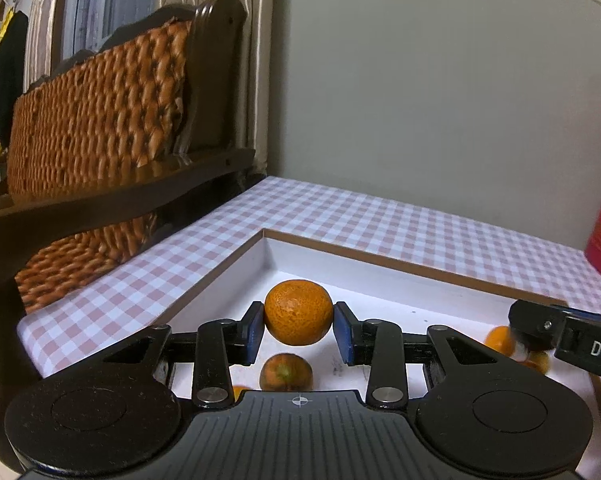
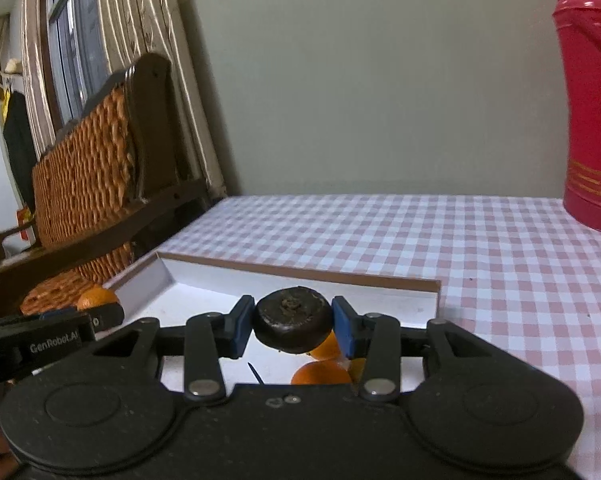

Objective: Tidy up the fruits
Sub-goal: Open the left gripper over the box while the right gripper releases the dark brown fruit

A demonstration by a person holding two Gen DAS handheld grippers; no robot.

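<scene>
My left gripper (image 1: 299, 318) is shut on an orange mandarin (image 1: 299, 308), held just above the white tray (image 1: 380, 276) with the brown rim. A greenish mandarin (image 1: 286, 372) lies in the tray below it, and more orange fruit (image 1: 500, 340) lies at the right. My right gripper (image 2: 293, 326) grips a dark, flattened round fruit (image 2: 292, 320) between its blue pads, over the tray (image 2: 300, 272). Two orange mandarins (image 2: 322, 372) lie under it. The left gripper's tip (image 2: 100, 316) and its mandarin (image 2: 96, 298) show at the left of the right wrist view.
A wicker chair with a dark wood frame (image 1: 100, 120) stands against the table's left edge. A tall red thermos (image 2: 588, 120) stands at the back right on the pink checked tablecloth (image 2: 500, 260). A plain wall runs behind the table.
</scene>
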